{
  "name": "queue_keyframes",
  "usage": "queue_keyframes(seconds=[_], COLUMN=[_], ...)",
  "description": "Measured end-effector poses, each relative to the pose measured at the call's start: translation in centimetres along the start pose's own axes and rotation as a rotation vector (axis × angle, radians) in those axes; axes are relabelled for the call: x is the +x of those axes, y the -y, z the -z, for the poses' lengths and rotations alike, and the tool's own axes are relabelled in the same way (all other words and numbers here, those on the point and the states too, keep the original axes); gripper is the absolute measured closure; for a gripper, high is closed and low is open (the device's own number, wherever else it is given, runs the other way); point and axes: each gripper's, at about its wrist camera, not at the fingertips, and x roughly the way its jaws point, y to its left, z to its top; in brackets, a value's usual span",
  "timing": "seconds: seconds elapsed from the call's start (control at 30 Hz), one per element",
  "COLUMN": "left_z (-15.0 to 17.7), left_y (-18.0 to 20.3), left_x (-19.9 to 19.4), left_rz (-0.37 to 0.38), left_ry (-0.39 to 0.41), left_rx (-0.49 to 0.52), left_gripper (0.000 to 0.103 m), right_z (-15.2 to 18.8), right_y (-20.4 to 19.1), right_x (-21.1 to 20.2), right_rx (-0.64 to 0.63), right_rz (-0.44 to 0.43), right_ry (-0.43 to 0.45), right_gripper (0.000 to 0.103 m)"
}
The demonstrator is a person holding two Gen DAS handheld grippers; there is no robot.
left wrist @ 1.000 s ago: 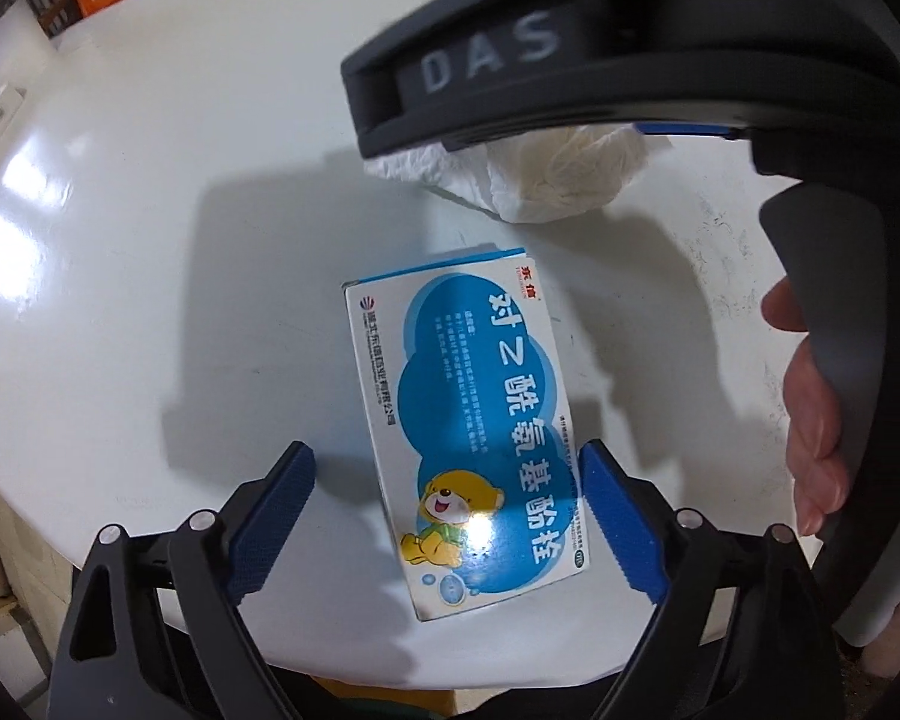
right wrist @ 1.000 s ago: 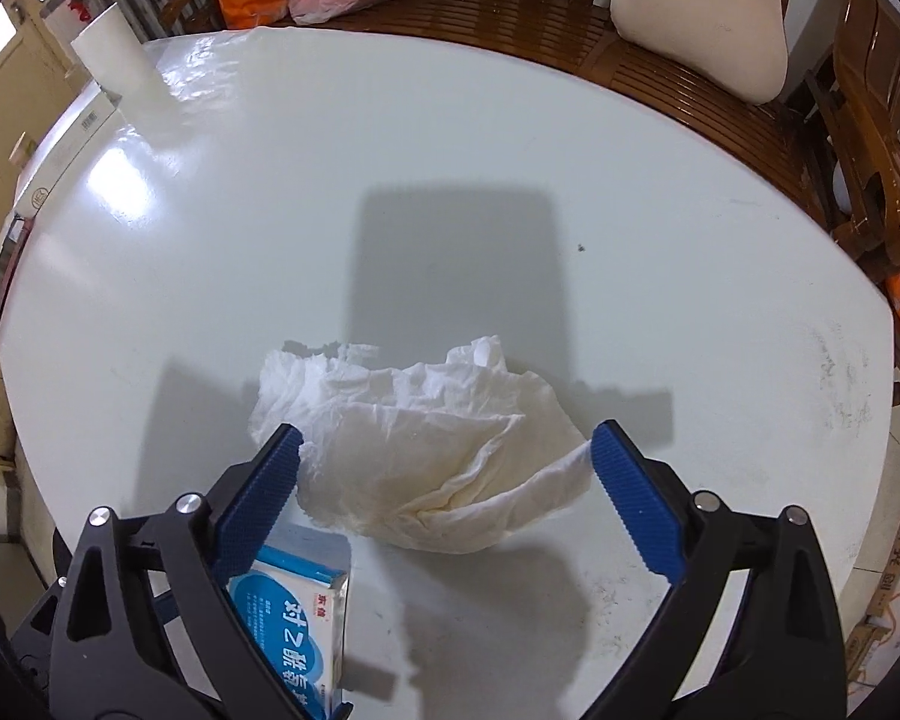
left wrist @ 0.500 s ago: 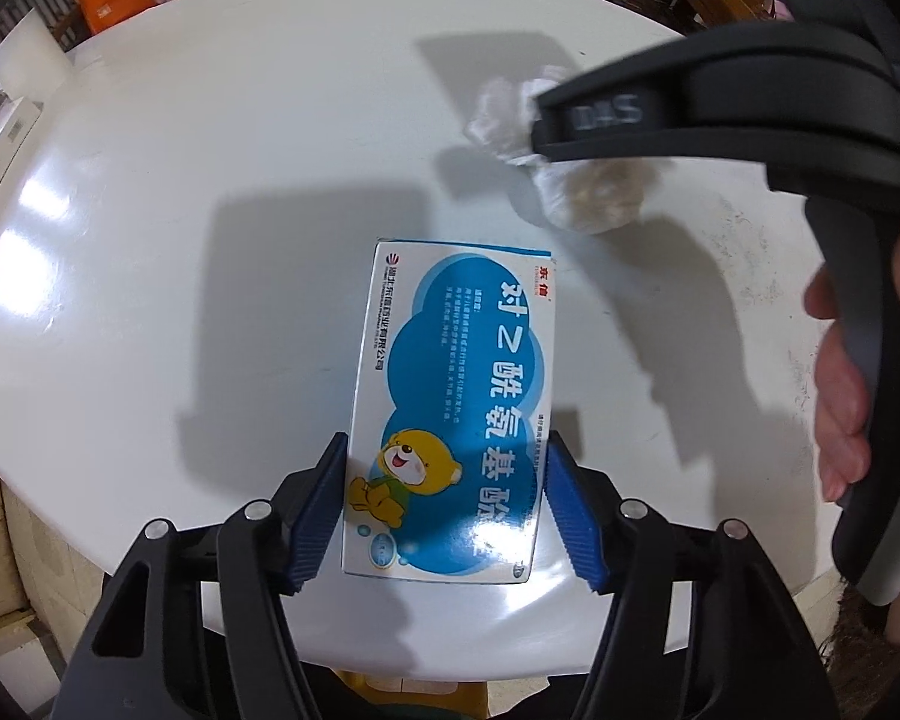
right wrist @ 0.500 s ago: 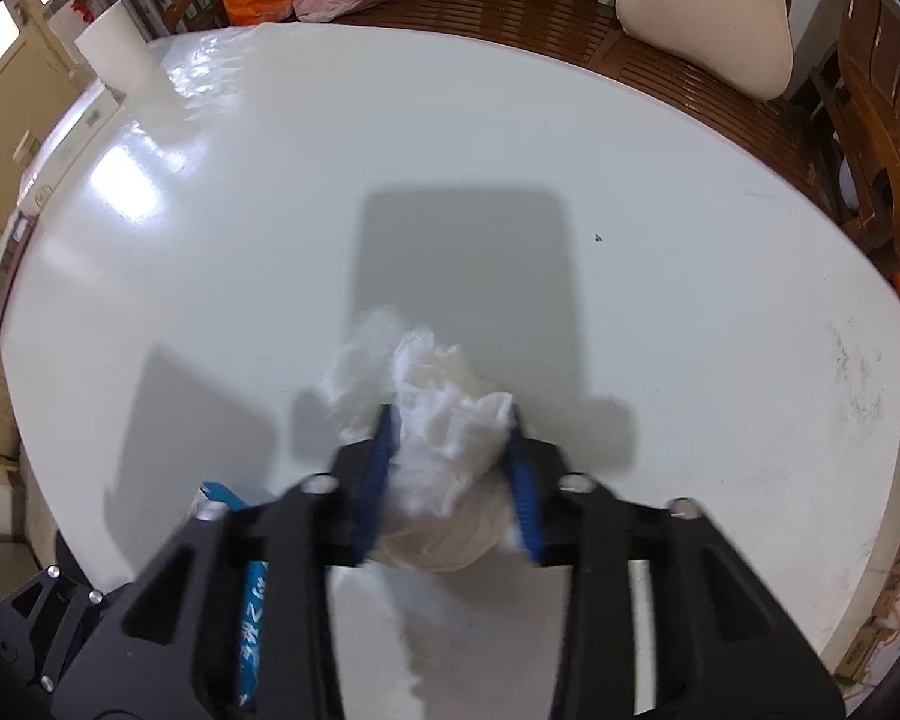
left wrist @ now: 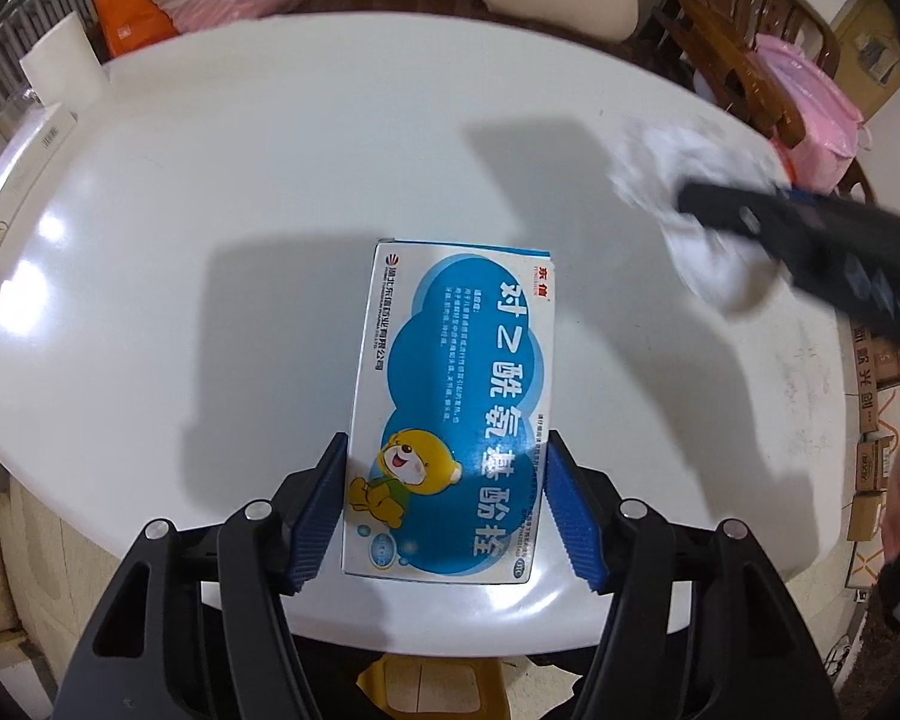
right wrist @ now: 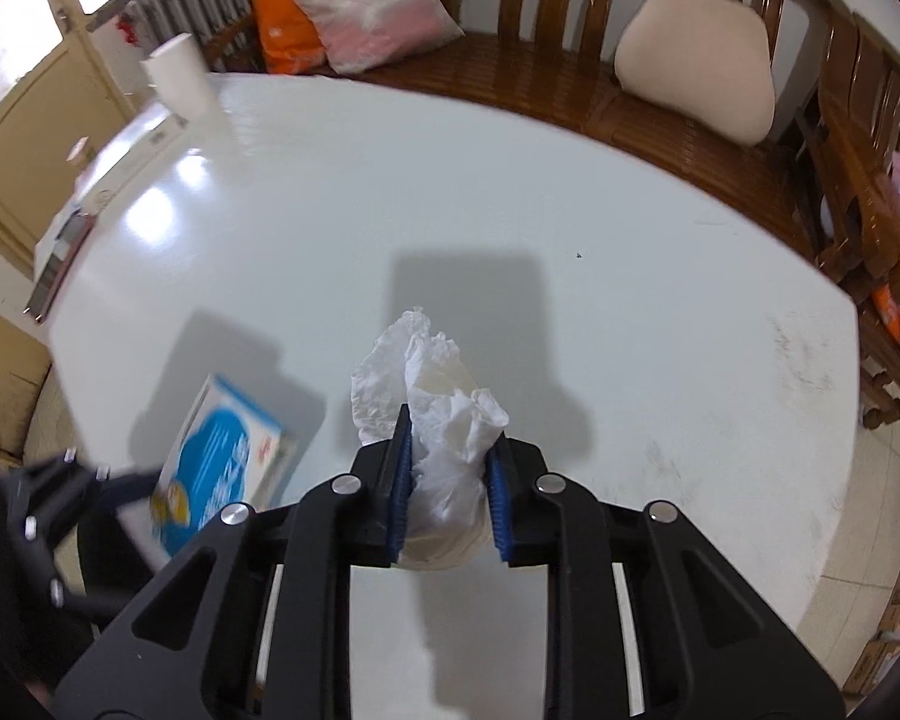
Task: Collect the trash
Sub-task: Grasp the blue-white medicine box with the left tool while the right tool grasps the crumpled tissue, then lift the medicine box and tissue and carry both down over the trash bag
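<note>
A blue and white medicine box (left wrist: 456, 408) with a yellow cartoon bear is clamped at its near end between the blue pads of my left gripper (left wrist: 447, 504), lifted over the white round table (left wrist: 258, 192). The same box (right wrist: 225, 456) shows low on the left in the right wrist view. My right gripper (right wrist: 450, 474) is shut on a crumpled white tissue (right wrist: 444, 414), which sticks up from between the pads above the tabletop. In the left wrist view that tissue (left wrist: 690, 210) appears blurred at the right, beside the black body of the right gripper.
A wooden bench (right wrist: 570, 78) with a beige cushion (right wrist: 696, 84) and plastic bags (right wrist: 360, 6) curves behind the table. A white paper roll (right wrist: 180, 78) stands at the table's far left edge. Cardboard boxes (left wrist: 876, 420) sit on the floor to the right.
Both grippers closed, the left on the box and the right on the tissue. Both then rose off the table, and the right one carried the tissue away to the right.
</note>
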Motion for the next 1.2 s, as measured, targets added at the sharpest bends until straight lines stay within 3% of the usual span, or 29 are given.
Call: queue_keyframes(seconds=[0.17,0.27,0.6,1.1,1.2], left_z=[1.9,1.6,4.2,12.3,13.9], left_y=[0.0,-2.3,-4.6,-3.9,-3.8], left_x=[-2.6,-5.5,-9.7,-8.5,-8.1], left_rz=[-0.012,-0.012,0.008,0.026,0.0], left_ry=[0.053,0.084,0.173,0.188,0.207], left_rx=[0.038,0.057,0.101,0.187,0.207], left_gripper=[0.042,0.042,0.042,0.041,0.041], right_z=[3.1,4.9,11.3,19.4,21.0], right_y=[-1.9,-3.1,-6.4,-10.0,-10.7], right_x=[-3.9,-6.5,-10.4,-9.6,-8.8], right_rx=[-0.039,-0.051,-0.075,-0.051,-0.053], right_rz=[0.014,0.023,0.056,0.084,0.085], right_ry=[0.055,0.098,0.155,0.142,0.124], right_gripper=[0.081,0.081,0.081,0.081,0.081])
